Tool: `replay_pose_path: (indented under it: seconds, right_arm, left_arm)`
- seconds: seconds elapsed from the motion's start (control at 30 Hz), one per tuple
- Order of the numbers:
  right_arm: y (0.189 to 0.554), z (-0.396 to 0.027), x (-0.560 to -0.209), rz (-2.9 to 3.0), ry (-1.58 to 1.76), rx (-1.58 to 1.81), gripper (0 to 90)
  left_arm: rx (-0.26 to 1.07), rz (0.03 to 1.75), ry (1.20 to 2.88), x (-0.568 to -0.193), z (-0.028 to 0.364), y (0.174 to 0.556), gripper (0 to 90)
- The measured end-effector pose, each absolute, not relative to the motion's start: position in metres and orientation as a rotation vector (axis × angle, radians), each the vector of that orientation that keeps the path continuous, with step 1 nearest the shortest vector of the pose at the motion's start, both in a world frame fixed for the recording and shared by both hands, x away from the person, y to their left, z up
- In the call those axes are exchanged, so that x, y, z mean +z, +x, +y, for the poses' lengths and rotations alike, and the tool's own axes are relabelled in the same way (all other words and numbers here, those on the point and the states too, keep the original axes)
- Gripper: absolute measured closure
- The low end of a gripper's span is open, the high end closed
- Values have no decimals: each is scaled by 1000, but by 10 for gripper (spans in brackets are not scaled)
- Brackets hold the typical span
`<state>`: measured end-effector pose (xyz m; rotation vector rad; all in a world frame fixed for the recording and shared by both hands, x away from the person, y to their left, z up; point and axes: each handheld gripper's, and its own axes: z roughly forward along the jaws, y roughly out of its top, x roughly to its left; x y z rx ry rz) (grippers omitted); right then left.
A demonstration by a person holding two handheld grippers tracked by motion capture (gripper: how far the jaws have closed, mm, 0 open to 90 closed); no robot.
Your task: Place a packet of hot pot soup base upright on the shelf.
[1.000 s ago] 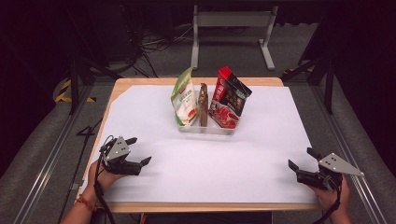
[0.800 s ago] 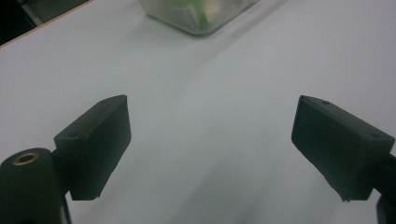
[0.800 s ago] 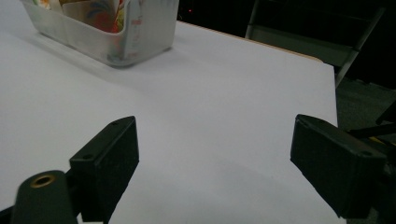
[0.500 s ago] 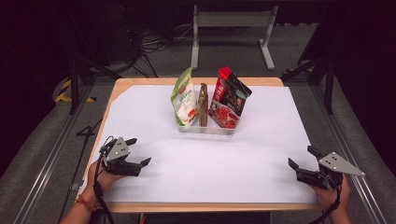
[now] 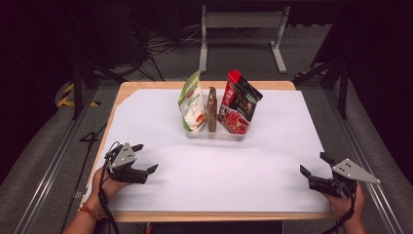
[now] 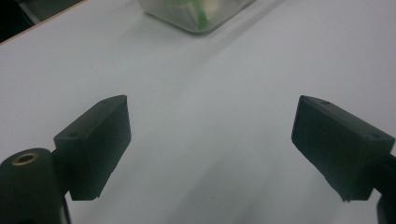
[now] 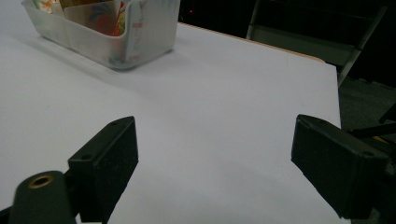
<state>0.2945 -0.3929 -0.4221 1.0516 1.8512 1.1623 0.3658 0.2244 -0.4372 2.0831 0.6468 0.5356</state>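
1. Clear plastic forms the bin [image 5: 214, 133], which is set on the white sheet [image 5: 214, 170] near the far middle of the table [image 5: 146, 87], well apart from both grippers.
2. Three packets are stood upright in the bin: a green and white pouch [image 5: 191, 102] at the left, a thin brown packet [image 5: 212, 109] in the middle, and a red and black pouch [image 5: 238, 103] at the right, leaned outward.
3. The left gripper [image 5: 141, 158] is held low at the near left of the sheet, with its jaws spread wide and nothing between them; bare sheet is seen between the jaws in the left gripper view.
4. The right gripper [image 5: 312, 165] is held at the near right, likewise spread wide and empty; the corner of the bin [image 7: 140, 37] is seen ahead and to the left in the right gripper view.
5. The pouches are judged light, soft and crinkly, with glossy film that may slip; their contents may be crushed by a hard squeeze.
6. A hold is best taken on the flat sealed top edge that stands above the rim of the bin, where the film is stiffest and free of the neighbouring packets.
7. The brown packet is judged the hardest to single out, since it is pressed between the other two.
8. The bin itself is judged light and may be dragged along if a packet is pulled at a slant.
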Motion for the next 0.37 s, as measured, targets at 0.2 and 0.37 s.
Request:
replay_pose_path:
  seconds: [0.2, 0.37]
  right_arm:
    - [295, -393, -423, 1854, 1055, 1165, 149]
    - [294, -392, -424, 1856, 1058, 1162, 147]
  left_arm:
    - [537, 644, 2087, -437, 224, 367, 127]
    - [529, 641, 2093, -438, 221, 368, 126]
